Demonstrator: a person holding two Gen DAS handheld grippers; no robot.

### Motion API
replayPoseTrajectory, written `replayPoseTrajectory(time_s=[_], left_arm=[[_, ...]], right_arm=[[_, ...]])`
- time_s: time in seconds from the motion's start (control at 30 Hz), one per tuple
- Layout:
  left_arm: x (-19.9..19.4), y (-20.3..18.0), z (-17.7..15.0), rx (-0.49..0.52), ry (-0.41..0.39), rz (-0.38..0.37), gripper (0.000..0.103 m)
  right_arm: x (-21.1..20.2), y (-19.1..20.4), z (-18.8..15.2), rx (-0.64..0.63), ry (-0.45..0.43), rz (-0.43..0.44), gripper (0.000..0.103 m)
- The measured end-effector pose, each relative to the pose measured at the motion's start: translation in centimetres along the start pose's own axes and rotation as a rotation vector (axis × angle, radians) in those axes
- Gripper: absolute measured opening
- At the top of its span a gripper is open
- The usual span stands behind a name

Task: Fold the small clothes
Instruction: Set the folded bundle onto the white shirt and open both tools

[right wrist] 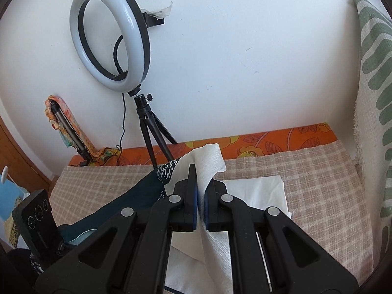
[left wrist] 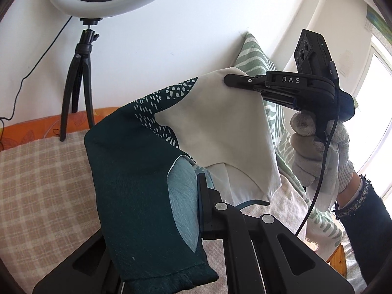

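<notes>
A small garment [left wrist: 147, 171], dark teal with a pale speckled band and a white half [left wrist: 220, 122], hangs stretched between both grippers above the bed. My left gripper [left wrist: 197, 180] is shut on its teal and light-blue edge, and cloth hides one finger. My right gripper [left wrist: 229, 79], in a gloved hand [left wrist: 316, 152], is shut on the white corner. In the right wrist view the right gripper [right wrist: 202, 175] pinches white fabric [right wrist: 208, 156], and the teal part [right wrist: 137, 196] trails down to the left. More white fabric [right wrist: 259, 191] lies under the fingers.
A checked blanket [right wrist: 306, 183] covers the bed, with an orange floral sheet [right wrist: 269, 137] along the wall. A ring light on a tripod [right wrist: 110, 51] stands at the back. A green-and-white pillow [right wrist: 374, 73] leans on the right. A cloth-draped stand [right wrist: 66, 127] is at the far left.
</notes>
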State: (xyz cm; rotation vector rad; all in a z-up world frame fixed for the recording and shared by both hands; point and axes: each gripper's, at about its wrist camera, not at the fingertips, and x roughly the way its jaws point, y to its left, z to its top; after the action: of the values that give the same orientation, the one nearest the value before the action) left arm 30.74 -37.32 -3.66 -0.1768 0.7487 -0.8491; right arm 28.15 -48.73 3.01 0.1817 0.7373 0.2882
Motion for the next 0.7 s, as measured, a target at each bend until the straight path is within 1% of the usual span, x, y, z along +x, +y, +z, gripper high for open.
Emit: replayPoseTrajectory(time_s=[0.1,0.17,0.27,0.37,0.4,0.47,0.5,0.53,0.57,0.6,0.63,0.7], left_arm=[[2.6,-0.3,-0.2,0.010,0.021,0.001,0.004],[4.1,0.0,-0.7,-0.008,0.052,-0.013,0.004],[5.5,0.2,-1.5,-0.025,0.090,-0.031,0.004],[5.9,0.3,-2.1,-0.029,0.131,-0.067,0.004],[6.0,0.2,-2.2,-0.028,0.149,-0.062,0.009],[5.7,0.0,-2.3,-0.028,0.186,-0.056,0.018],[5.5,-0.2,-2.4,-0.024,0.204,-0.042,0.032],[4.9,-0.4,-2.7,-0.020,0.208,-0.032,0.045],[4.4,-0.4,-2.8,-0.012,0.204,-0.031,0.051],[3.9,-0.6,-2.9,-0.001,0.201,-0.029,0.061],[3.3,-0.9,-3.0,0.013,0.197,-0.017,0.068],[1.9,-1.6,-3.5,0.042,0.188,0.002,0.069]], right_arm=[[1.6,-2.5,0.4,0.022,0.018,-0.010,0.005],[2.6,-4.0,0.2,0.036,0.032,-0.018,0.005],[4.0,-5.7,-0.4,0.032,0.060,-0.067,0.005],[5.2,-7.7,-0.9,0.078,0.088,-0.124,0.005],[5.6,-8.2,-1.0,0.092,0.097,-0.147,0.006],[6.0,-8.7,-1.2,0.102,0.110,-0.178,0.013],[6.1,-8.6,-1.2,0.097,0.114,-0.201,0.028],[6.0,-8.4,-1.3,0.090,0.113,-0.227,0.052],[5.5,-8.4,-1.3,0.084,0.104,-0.249,0.061],[5.1,-8.2,-1.4,0.082,0.087,-0.265,0.064],[4.7,-8.0,-1.3,0.085,0.075,-0.266,0.065],[3.9,-7.9,-1.2,0.101,0.063,-0.258,0.067]])
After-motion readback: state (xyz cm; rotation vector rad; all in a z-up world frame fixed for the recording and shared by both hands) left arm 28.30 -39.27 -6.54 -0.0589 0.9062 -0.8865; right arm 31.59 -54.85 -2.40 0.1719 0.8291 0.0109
